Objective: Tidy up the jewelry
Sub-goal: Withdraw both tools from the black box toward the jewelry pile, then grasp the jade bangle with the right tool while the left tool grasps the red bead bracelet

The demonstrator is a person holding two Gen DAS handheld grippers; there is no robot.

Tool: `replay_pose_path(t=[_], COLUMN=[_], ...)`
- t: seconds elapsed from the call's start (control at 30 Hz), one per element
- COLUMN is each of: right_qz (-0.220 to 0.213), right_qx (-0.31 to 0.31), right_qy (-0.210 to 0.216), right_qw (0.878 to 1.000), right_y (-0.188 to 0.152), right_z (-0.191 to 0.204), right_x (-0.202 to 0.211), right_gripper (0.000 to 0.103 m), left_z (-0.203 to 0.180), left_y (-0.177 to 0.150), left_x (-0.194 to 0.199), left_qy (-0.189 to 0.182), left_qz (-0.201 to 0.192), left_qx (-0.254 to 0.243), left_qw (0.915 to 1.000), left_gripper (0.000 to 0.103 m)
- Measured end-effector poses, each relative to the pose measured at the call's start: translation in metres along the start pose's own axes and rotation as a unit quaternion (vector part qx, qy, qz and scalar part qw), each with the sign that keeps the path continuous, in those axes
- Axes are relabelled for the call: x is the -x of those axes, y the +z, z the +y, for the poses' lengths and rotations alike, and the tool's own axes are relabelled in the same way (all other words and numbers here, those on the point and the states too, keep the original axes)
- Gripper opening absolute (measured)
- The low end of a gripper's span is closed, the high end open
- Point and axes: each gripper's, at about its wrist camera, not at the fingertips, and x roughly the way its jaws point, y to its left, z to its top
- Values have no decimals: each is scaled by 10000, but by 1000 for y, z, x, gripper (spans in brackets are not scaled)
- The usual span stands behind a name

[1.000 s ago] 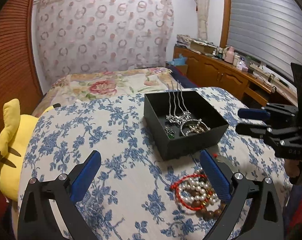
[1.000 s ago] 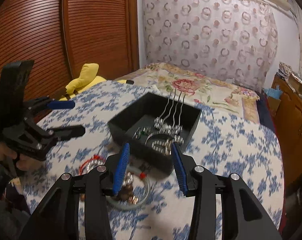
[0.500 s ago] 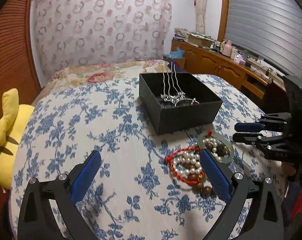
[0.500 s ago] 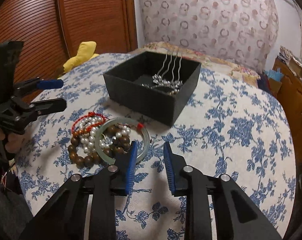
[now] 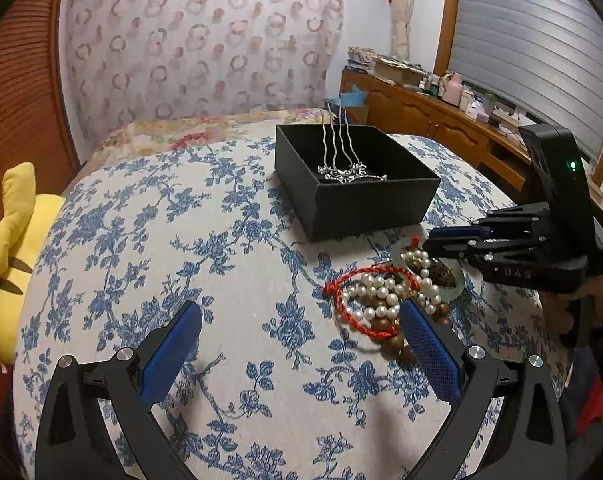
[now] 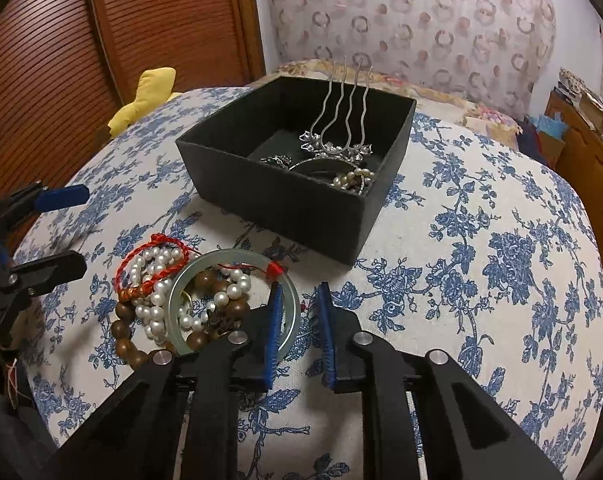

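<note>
right gripper [image 6: 297,320] jaws narrowly open astride jade bangle [image 6: 234,302] rim at 6 o'clock; tangled pearls [image 6: 157,280] could drag. left gripper [image 5: 301,344] wide open, empty.

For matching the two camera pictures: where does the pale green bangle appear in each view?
Left wrist view: pale green bangle at right of centre, partly hidden by the right claw.
Right wrist view: bangle at lower left of centre.
Shared landmark: black box just beyond it.

A: What changed on the right gripper [image 6: 298,312]?
B: It descended to the bangle [image 6: 291,312]; its jaws narrowed astride the rim.
A: Left gripper [image 5: 299,332]?
B: Lowered toward the pile, jaws unchanged.
</note>
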Motion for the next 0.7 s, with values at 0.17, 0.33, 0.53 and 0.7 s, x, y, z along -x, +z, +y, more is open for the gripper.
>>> replay_pose_path(t=[0.17,0.33,0.53,0.7], right_qz=[-70,-543,-891,-945], right_qx=[204,157,32,-73], right_qy=[-149,-534,-724,-632], right_qw=[9997,9970,9934,9935], right_y=[-8,-17,-23,-32], right_z=[3,-6,-19,-20], right_x=[7,37,62,69], right_gripper=[8,8,8,8], left_z=[5,-3,-26,-41], left_y=[-7,-11,-8,-4], left_x=[2,3,1,-2], left_qy=[-11,-313,-424,-521], left_qz=[123,292,300,301], left_qx=[22,64,-205,-371], left_qw=[9999,9991,9984,9975], left_gripper=[88,68,54,37])
